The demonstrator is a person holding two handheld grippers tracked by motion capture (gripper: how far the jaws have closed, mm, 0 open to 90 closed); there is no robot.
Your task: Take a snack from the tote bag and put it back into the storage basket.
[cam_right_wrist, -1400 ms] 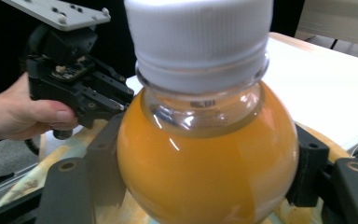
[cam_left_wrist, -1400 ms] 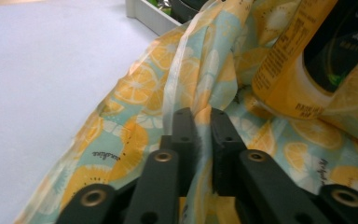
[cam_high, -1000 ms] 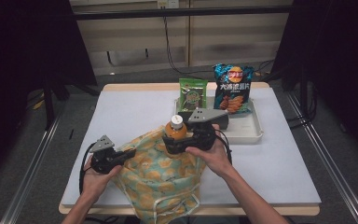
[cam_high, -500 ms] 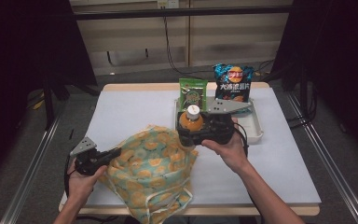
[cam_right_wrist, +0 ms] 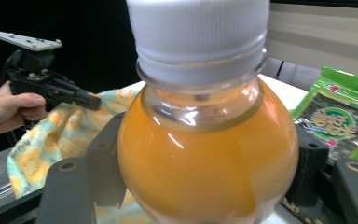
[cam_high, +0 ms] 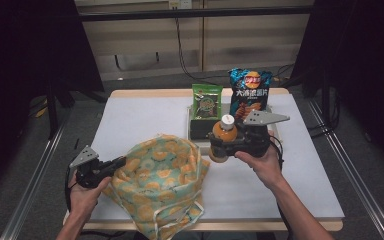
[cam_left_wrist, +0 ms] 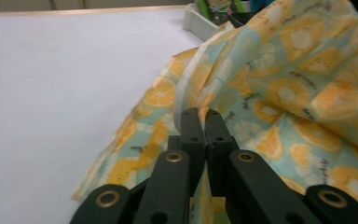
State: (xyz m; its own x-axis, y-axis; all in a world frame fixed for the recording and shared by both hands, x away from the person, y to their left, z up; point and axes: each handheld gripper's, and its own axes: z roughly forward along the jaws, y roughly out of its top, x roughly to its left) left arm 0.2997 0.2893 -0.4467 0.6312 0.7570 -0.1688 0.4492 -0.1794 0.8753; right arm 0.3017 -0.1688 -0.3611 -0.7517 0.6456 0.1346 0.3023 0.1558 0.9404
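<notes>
Orange juice in its bottle (cam_high: 222,137), clamped by the right gripper (cam_high: 226,145), has come clear of the citrus-print bag (cam_high: 157,182) toward the tray (cam_high: 195,134), while the left gripper (cam_high: 117,162) stays pinched on the bag's rim, suggesting unpacking is under way.

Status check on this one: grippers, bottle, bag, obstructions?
Left gripper shut on bag edge. Right gripper shut on juice bottle, beside tray. Nothing obstructing.

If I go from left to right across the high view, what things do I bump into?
Left hand-held gripper → orange-print cloth bag → green snack packet → orange juice bottle → blue chip bag.
</notes>
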